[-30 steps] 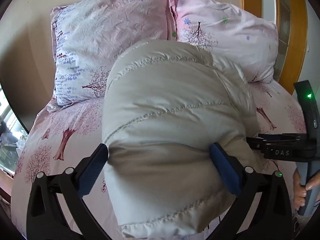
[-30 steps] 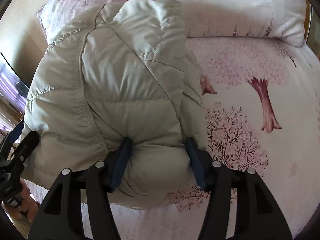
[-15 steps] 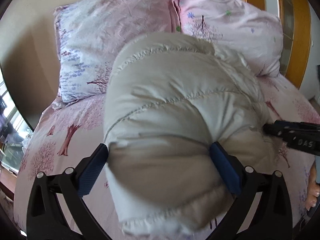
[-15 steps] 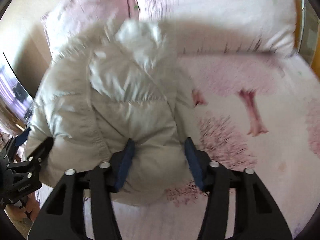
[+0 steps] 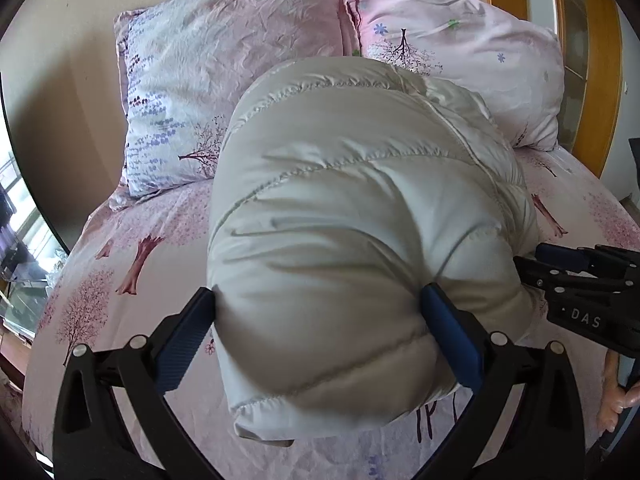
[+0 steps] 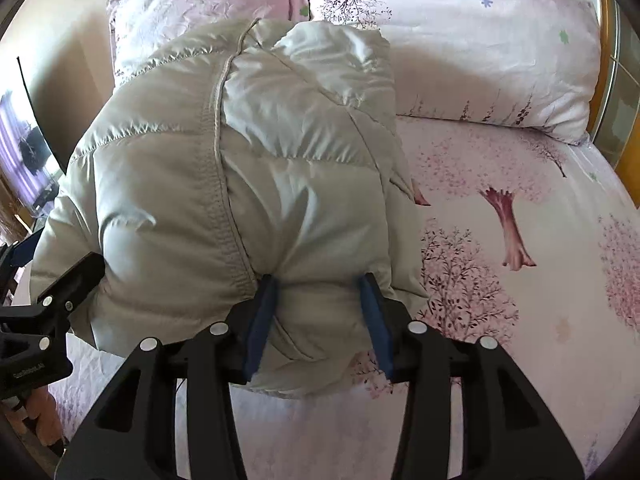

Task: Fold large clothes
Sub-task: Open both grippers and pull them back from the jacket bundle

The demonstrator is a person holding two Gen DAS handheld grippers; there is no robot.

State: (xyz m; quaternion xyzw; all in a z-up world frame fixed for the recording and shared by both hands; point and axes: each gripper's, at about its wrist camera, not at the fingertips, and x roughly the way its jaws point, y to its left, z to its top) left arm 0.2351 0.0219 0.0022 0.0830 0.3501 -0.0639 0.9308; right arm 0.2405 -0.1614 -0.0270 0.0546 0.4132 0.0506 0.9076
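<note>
A pale grey-white puffy down jacket [image 5: 352,216] is bunched into a thick folded bundle and held above the pink bed. My left gripper [image 5: 320,328] has its blue pads pressed on both sides of the bundle's near end. My right gripper [image 6: 318,312] is shut on the jacket [image 6: 248,168] at its other side, the pads squeezing a narrower fold. The right gripper also shows at the right edge of the left wrist view [image 5: 576,280], and the left gripper at the left edge of the right wrist view [image 6: 52,296].
The bed sheet [image 6: 500,240] is pink with a tree print. Two pillows [image 5: 224,64] [image 5: 472,60] lie against the headboard. A wooden frame [image 5: 576,40] stands at the right. A window and furniture are at the far left.
Both grippers have carried the bundle a little toward the pillows and tilted it. The right gripper's pads have closed in tighter on the jacket.
</note>
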